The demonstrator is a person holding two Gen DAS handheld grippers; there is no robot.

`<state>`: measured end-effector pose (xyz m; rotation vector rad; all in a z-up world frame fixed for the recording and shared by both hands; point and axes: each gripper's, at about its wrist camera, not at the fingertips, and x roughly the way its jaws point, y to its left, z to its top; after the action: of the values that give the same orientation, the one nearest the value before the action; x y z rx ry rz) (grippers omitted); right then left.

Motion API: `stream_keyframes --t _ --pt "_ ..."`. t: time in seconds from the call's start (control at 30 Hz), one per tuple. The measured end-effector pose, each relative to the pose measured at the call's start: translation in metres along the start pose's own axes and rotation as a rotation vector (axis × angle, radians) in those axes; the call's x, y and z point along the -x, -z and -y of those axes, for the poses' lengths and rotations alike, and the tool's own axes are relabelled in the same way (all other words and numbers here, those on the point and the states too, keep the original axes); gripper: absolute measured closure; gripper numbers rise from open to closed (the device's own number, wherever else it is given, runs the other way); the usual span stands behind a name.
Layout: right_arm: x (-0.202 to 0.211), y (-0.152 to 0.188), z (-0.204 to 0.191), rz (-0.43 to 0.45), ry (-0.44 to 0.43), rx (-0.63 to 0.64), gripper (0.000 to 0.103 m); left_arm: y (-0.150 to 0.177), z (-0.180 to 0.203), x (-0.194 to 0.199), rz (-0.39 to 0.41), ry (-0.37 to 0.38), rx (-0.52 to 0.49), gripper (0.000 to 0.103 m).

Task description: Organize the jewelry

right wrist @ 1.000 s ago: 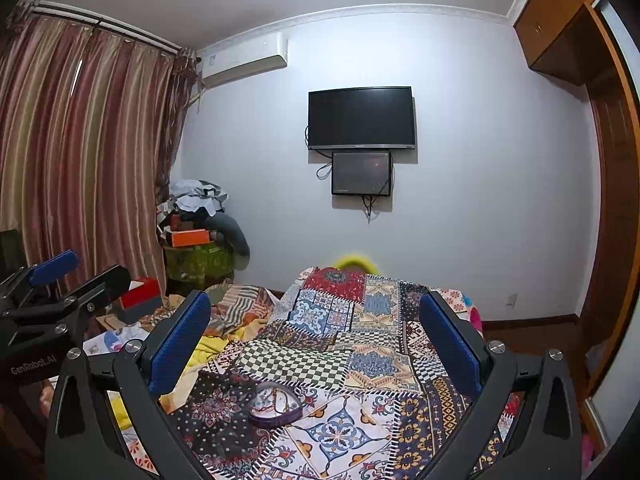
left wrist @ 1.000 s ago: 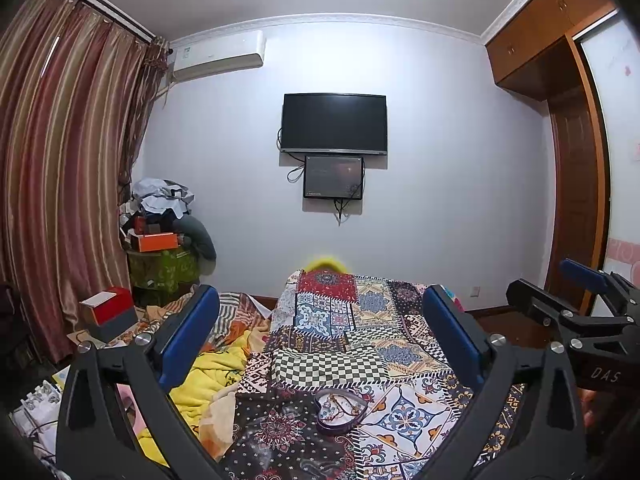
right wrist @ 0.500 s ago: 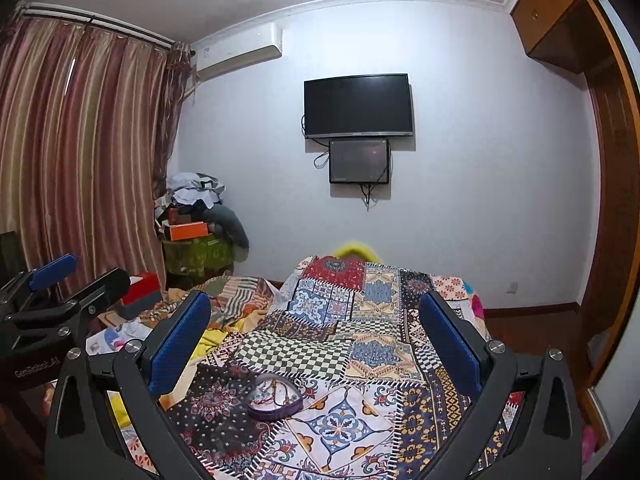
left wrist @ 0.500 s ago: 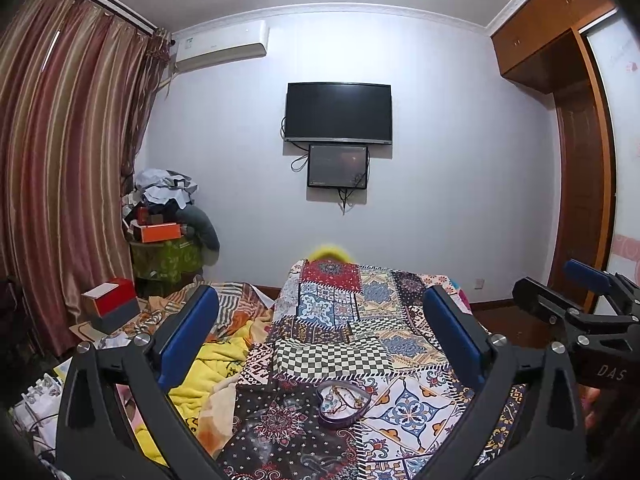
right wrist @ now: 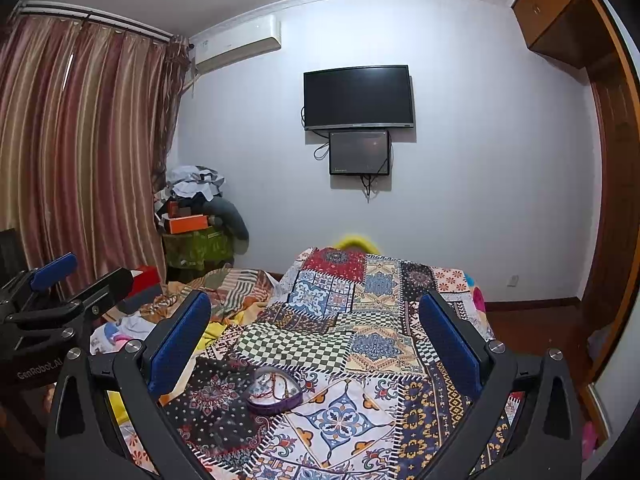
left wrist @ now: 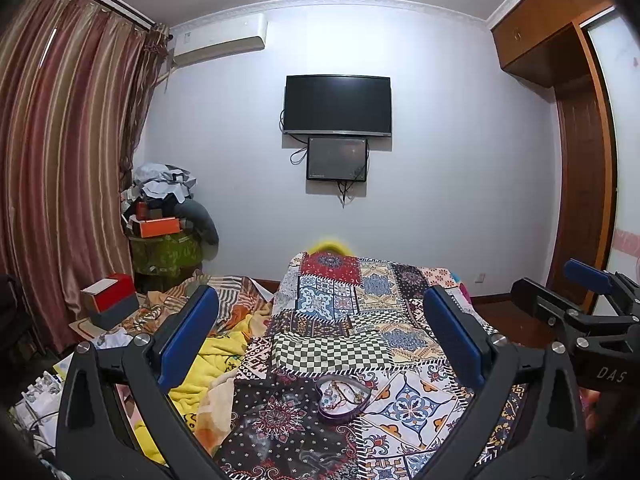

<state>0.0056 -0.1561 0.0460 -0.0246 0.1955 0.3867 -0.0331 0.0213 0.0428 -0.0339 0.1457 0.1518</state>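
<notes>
A purple heart-shaped jewelry tray (left wrist: 343,400) lies on the patchwork quilt (left wrist: 360,320), with tangled chains and beads inside it. My left gripper (left wrist: 320,304) is open above the near end of the bed, and the tray sits low between its blue pads, some way ahead. In the right wrist view the tray (right wrist: 274,394) appears left of centre, closer to the left pad of my open right gripper (right wrist: 314,312). Each gripper also shows in the other's view: the right gripper (left wrist: 560,284) at the far right, the left gripper (right wrist: 76,276) at the far left. Neither holds anything.
A yellow blanket (left wrist: 208,364) is bunched left of the quilt. A red and grey box (left wrist: 110,300) sits by the striped curtain (left wrist: 60,160). Clothes and an orange box (left wrist: 158,226) are piled in the corner. A TV (left wrist: 337,105) hangs on the far wall and a wooden wardrobe (left wrist: 580,160) stands at the right.
Both views have tipped slightly downward, so the TV and the tray sit a little higher in the frames. Both grippers stay open and the tray has not moved.
</notes>
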Motion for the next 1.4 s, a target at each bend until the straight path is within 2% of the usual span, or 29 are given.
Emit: stream_keyframes --t 1.4 --pt "-0.0031 0.0027 -0.0026 -0.015 -0.004 0.005 0.000 0.0026 -0.0025 -0.0063 -0.030 0.030 0.019 0.000"
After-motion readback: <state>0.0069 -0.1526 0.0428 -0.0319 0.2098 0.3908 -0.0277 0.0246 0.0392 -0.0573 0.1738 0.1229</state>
